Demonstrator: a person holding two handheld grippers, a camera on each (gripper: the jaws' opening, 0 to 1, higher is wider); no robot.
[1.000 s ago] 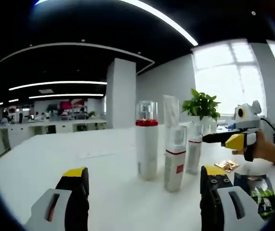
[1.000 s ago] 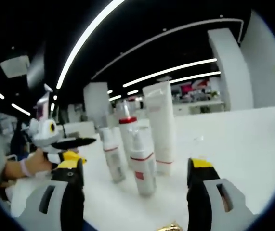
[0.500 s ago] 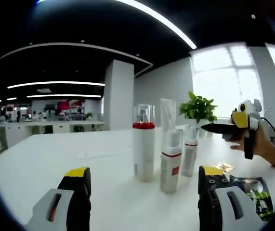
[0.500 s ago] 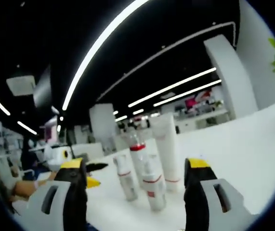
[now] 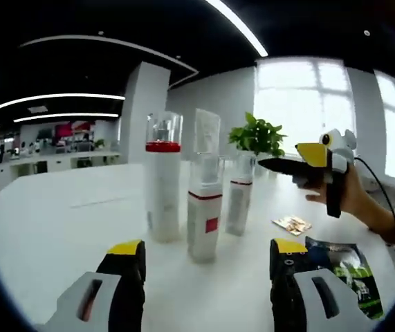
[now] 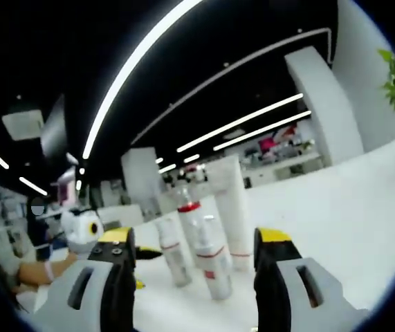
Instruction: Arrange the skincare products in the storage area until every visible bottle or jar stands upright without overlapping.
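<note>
**Four skincare containers stand upright between two empty tools**

Four white containers stand in a tight cluster on the white surface [image 5: 59, 228]. In the left gripper view the tall bottle with a red band [image 5: 162, 176] sits at about 10 o'clock from the picture's middle, its clear cap up. Just beside it, toward 3 o'clock, stands the short bottle with a red label [image 5: 203, 207], nearest the camera. The white tube [image 5: 206, 135] rises behind that short bottle, and the slim bottle [image 5: 239, 197] stands next to it at 3 o'clock. All four are upright and none leans on another.

The left tool [image 5: 207, 259] points at the cluster from 6 o'clock, its jaws spread wide with nothing between them. The right tool [image 5: 287, 164] comes in from 3 o'clock, held by a hand [image 5: 360, 200]; its dark jaws look pressed together there. In the right gripper view the right tool [image 6: 196, 249] shows its jaws wide apart and empty.

A small gold sachet [image 5: 292, 224] lies flat on the surface near the slim bottle, and a dark green packet [image 5: 342, 266] lies at 4 o'clock. A potted plant [image 5: 256, 135] stands behind the cluster.
</note>
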